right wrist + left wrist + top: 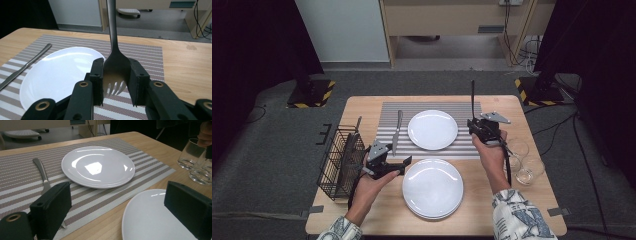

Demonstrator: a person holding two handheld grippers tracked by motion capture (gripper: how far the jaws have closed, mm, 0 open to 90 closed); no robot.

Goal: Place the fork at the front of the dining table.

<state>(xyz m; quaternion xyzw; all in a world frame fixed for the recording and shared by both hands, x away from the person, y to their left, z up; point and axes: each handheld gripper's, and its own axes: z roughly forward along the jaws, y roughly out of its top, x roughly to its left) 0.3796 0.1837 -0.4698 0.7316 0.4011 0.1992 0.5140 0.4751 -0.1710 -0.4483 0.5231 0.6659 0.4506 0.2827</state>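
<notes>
Two white round plates are seen: one (432, 129) on the striped placemat (387, 111), one (432, 188) on the bare wooden table (532, 210). One metal knife (397, 131) is laid on the placemat, ahead of the left gripper (404, 162), whose jaws are held wide apart with nothing between them. One dark fork (113, 50) is clamped by its head in the right gripper (115, 82), handle pointing away, just beside the far plate. Two clear glasses (524, 165) are placed right of that gripper. One wire basket (339, 160) stands left of the left gripper. Grey carpet is seen around the table
</notes>
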